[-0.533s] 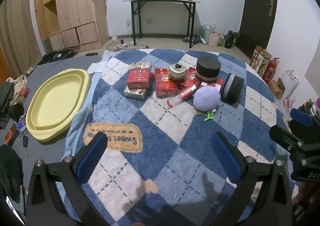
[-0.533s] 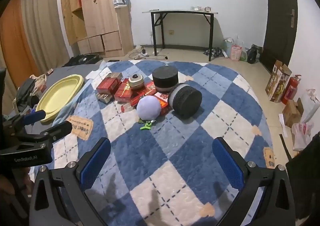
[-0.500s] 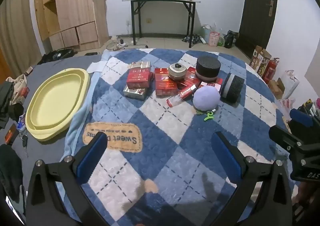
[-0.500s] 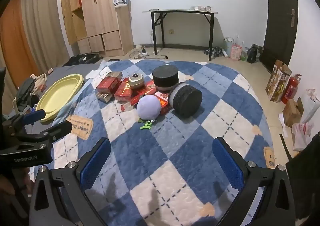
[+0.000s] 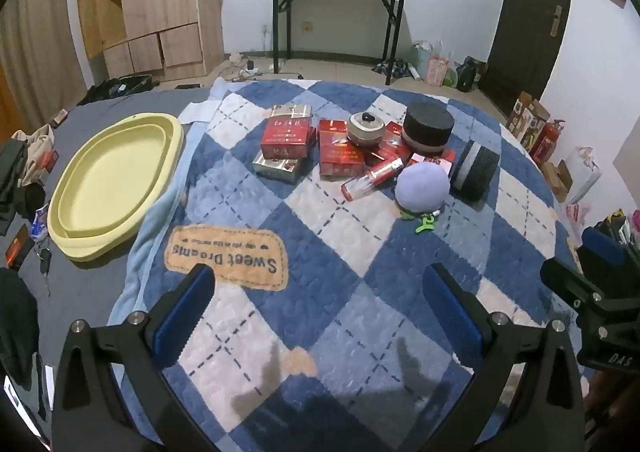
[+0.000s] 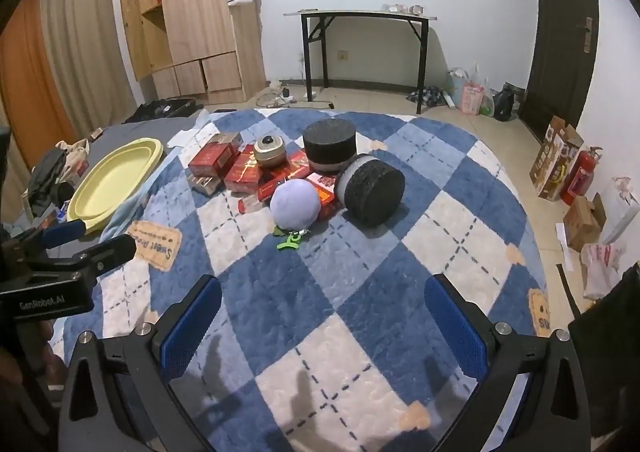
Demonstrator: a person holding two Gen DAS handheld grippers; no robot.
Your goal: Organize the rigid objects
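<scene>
Boxes (image 5: 286, 137), red and mostly flat, lie in a loose cluster toward the far edge of the blanket (image 5: 248, 316), a blue-and-white diamond quilt spread over a bed. A small round tin (image 5: 365, 126) with a dark knob sits on top of the red boxes in the middle of the cluster. Just to its right a black cylinder (image 5: 428, 130) stands upright on its flat end, and a second one, the roll (image 5: 476, 171), lies on its side at the right end of the cluster. A lilac ball (image 5: 423, 187) rests against the near side of the boxes, beside the roll, with a green clip (image 5: 425, 226) on the blanket just in front of it. A clear tube (image 5: 370, 177) with a red band lies tilted between the boxes and the ball. A yellow tray (image 5: 116, 175) lies off the blanket's left edge on the grey sheet, well apart from the cluster. A tan label (image 5: 228, 256) is sewn on near the blanket's left edge. The left gripper (image 5: 320, 316) hangs over the near part of the blanket with its jaws spread wide and nothing between them. The right gripper (image 6: 322, 328) hangs beside it, tilted downward, its jaws likewise spread wide and holding nothing, both well short of the cluster.
</scene>
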